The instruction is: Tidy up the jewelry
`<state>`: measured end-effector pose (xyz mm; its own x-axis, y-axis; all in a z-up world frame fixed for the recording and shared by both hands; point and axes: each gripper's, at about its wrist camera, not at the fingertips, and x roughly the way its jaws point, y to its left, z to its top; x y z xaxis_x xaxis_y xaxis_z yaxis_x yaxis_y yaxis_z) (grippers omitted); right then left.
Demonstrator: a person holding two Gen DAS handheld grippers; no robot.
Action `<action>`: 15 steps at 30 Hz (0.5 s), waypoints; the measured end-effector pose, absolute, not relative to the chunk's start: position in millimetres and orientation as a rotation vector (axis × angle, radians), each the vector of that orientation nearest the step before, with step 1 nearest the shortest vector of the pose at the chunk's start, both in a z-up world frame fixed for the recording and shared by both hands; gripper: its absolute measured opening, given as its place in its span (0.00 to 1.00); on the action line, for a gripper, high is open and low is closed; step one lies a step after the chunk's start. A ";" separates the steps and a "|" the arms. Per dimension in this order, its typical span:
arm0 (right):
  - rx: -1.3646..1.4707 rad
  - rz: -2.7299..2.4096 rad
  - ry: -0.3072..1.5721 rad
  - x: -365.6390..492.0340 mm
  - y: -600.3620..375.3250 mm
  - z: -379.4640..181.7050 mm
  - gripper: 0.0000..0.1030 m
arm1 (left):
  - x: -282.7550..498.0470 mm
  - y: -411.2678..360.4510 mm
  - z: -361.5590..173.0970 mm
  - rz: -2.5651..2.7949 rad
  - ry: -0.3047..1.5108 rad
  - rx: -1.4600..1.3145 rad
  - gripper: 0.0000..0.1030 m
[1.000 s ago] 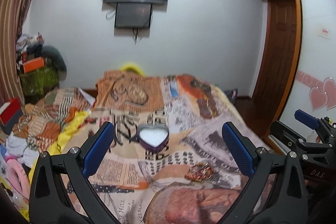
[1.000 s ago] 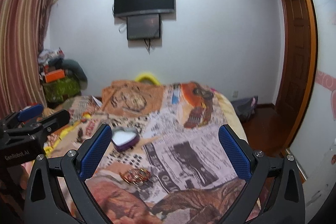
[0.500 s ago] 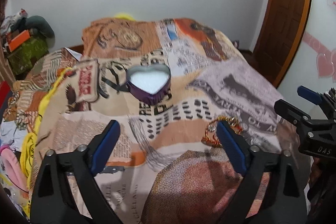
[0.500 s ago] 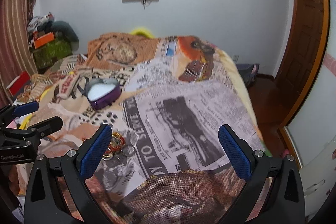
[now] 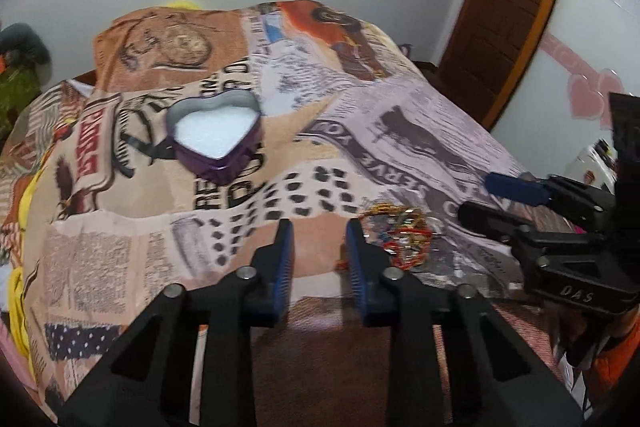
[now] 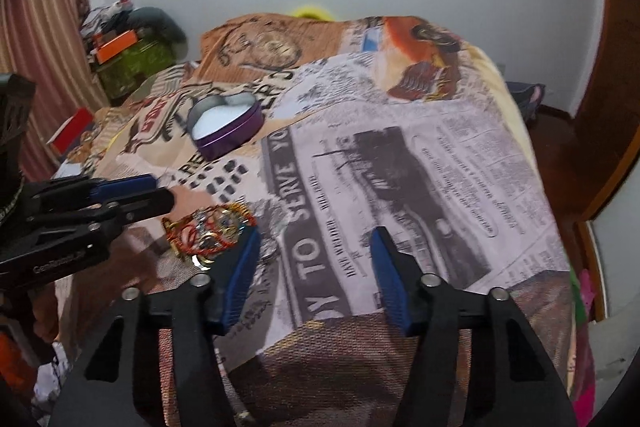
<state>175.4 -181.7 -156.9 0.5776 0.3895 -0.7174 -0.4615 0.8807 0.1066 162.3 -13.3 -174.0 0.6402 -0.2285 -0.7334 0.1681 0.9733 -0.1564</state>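
Your left gripper (image 5: 316, 241) and right gripper (image 6: 314, 253) are both closing on nothing, with the jewelry pile (image 5: 394, 239) on the bed (image 5: 420, 131) at three o'clock of the left gripper. Closing there risks pinching only the bedspread. The heart-shaped tin (image 5: 218, 137) waits at eleven o'clock.

Bed (image 6: 460, 155): covered by a newsprint-patterned spread; a white wall is seen behind it
Heart-shaped tin (image 6: 226, 125): purple, lid off, pale lining shown; set on the spread, well beyond the bangles
Bangles (image 6: 210, 229): a gold and red heap, laid just left of the right claw's left pad
Right claw (image 6: 316, 267): jaws closing; only bedspread is seen between the blue pads
Left claw (image 6: 150, 193): seen side-on at the left edge, tips just above the bangles; jaws closing
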 end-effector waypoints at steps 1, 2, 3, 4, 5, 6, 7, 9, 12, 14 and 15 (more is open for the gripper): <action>-0.103 0.512 0.820 175.0 -179.0 -157.5 0.44 | 162.1 -16.3 -173.3 -0.240 0.845 -0.071 0.19; -0.114 0.526 0.823 174.1 -176.1 -158.2 0.43 | 163.0 -18.5 -173.3 -0.251 0.844 -0.068 0.17; -0.126 0.535 0.824 174.0 -173.2 -158.5 0.40 | 164.0 -20.2 -173.1 -0.265 0.845 -0.067 0.14; -0.139 0.547 0.828 173.9 -170.0 -159.6 0.38 | 164.7 -22.3 -173.3 -0.280 0.847 -0.067 0.12; -0.147 0.559 0.833 173.8 -167.6 -161.1 0.37 | 165.6 -24.1 -173.7 -0.292 0.851 -0.069 0.11; -0.154 0.572 0.841 174.2 -165.1 -163.2 0.36 | 166.6 -25.7 -174.1 -0.300 0.854 -0.068 0.11; -0.160 0.581 0.846 175.6 -163.1 -165.1 0.34 | 167.5 -27.4 -174.6 -0.303 0.856 -0.063 0.11; -0.171 0.598 0.860 178.2 -160.6 -168.0 0.32 | 169.8 -30.0 -176.1 -0.307 0.861 -0.053 0.11; -0.170 0.615 0.872 181.9 -159.6 -170.9 0.32 | 174.0 -32.7 -179.7 -0.315 0.876 -0.047 0.11; -0.167 0.620 0.876 183.0 -159.0 -171.7 0.32 | 177.0 -34.0 -183.0 -0.312 0.888 -0.040 0.11; -0.169 0.621 0.876 184.0 -158.5 -172.1 0.32 | 178.6 -34.4 -185.1 -0.313 0.894 -0.040 0.11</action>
